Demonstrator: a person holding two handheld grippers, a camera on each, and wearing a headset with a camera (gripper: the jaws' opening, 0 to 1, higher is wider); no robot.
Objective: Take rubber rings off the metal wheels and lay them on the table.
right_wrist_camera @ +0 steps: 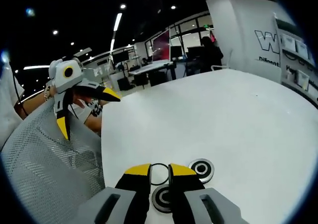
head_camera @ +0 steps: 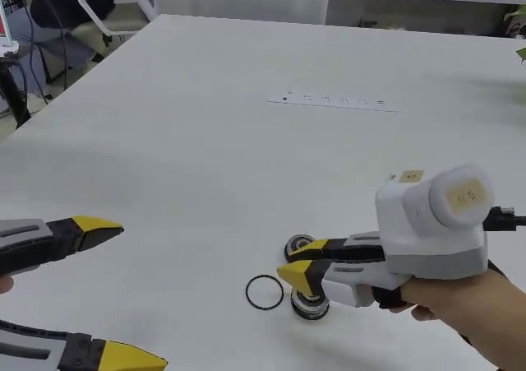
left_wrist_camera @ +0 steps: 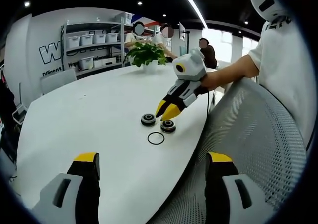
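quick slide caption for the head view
Right claw at a metal wheel, one rubber ring lying on the table beside it

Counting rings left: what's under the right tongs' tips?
A metal wheel sits under the right tongs. The tips cover part of it, so whether its ring is on can't be seen. A loose ring lies beside it.

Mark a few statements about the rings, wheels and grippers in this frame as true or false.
1. One rubber ring lies loose on the table. True.
2. The left gripper has its jaws shut. False: they stand wide apart.
3. Three metal wheels are on the table. False: there are two wheels.
4. The right gripper has its tips down at the wheels. True.
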